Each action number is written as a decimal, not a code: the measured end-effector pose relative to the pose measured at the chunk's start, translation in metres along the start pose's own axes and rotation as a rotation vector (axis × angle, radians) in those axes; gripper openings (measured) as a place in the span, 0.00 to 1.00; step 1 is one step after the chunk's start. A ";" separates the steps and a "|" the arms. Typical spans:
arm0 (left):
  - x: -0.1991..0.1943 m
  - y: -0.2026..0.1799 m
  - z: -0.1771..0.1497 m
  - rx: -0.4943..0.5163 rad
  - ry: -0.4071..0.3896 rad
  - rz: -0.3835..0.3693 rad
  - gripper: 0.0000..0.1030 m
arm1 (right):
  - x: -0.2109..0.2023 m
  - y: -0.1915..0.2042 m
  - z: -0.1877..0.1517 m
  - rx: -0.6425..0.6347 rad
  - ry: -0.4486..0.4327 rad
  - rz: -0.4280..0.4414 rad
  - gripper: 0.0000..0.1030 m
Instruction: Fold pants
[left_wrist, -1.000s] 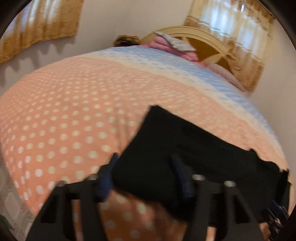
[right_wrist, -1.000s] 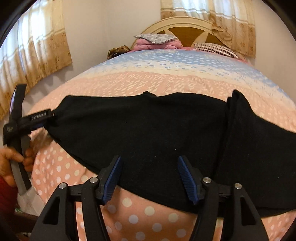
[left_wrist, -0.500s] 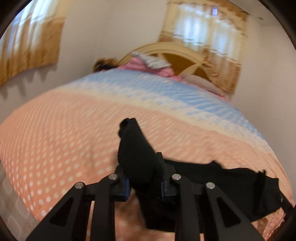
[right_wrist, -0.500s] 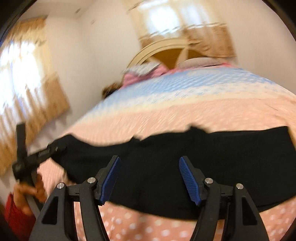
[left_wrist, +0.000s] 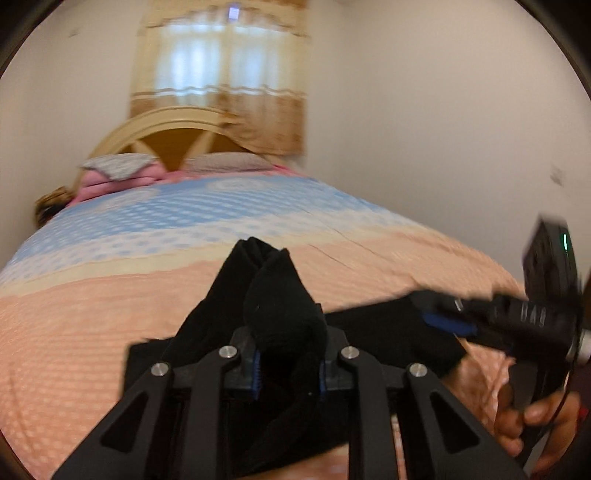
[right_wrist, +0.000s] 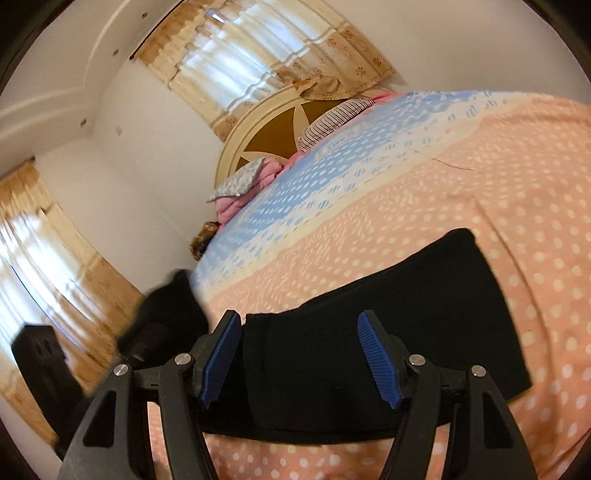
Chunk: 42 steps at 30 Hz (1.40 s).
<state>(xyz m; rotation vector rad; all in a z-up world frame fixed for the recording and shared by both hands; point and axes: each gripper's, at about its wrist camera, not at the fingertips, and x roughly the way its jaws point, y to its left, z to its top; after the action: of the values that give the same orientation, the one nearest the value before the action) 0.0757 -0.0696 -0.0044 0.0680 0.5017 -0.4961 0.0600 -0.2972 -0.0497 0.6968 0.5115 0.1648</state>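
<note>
Black pants (right_wrist: 388, 325) lie on the bed. My left gripper (left_wrist: 288, 373) is shut on one bunched end of the pants (left_wrist: 280, 302) and holds it lifted off the bed; the cloth sticks up between its fingers. My right gripper (right_wrist: 301, 358) is open, its blue pads (right_wrist: 376, 358) spread just above the flat part of the pants, gripping nothing. In the left wrist view the right gripper (left_wrist: 447, 319) shows at the right with the hand that holds it. In the right wrist view the left gripper with its raised cloth (right_wrist: 173, 306) shows blurred at the left.
The bed has a peach polka-dot and blue cover (right_wrist: 498, 177). Pillows and a pink blanket (left_wrist: 118, 173) lie by the cream headboard (left_wrist: 173, 129). Curtained windows (left_wrist: 225, 74) and white walls are behind. A dark object (right_wrist: 40, 358) stands at the left edge.
My left gripper shut on the pants end, lifted it and swung it rightward towards the right gripper. My right gripper stayed open, tilted and moved over the pants.
</note>
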 end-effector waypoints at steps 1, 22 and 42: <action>0.006 -0.010 -0.006 0.017 0.017 -0.014 0.22 | -0.003 -0.006 0.002 0.018 0.005 0.016 0.66; -0.013 -0.046 -0.042 0.364 0.053 -0.102 0.65 | 0.083 -0.002 -0.020 0.050 0.329 0.215 0.65; -0.050 0.124 -0.031 -0.234 0.121 0.194 0.70 | 0.073 0.096 -0.055 -0.536 0.250 -0.100 0.15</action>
<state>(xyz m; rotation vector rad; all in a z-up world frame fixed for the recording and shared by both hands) 0.0823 0.0673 -0.0151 -0.0780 0.6619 -0.2418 0.0982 -0.1705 -0.0521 0.1254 0.7040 0.2846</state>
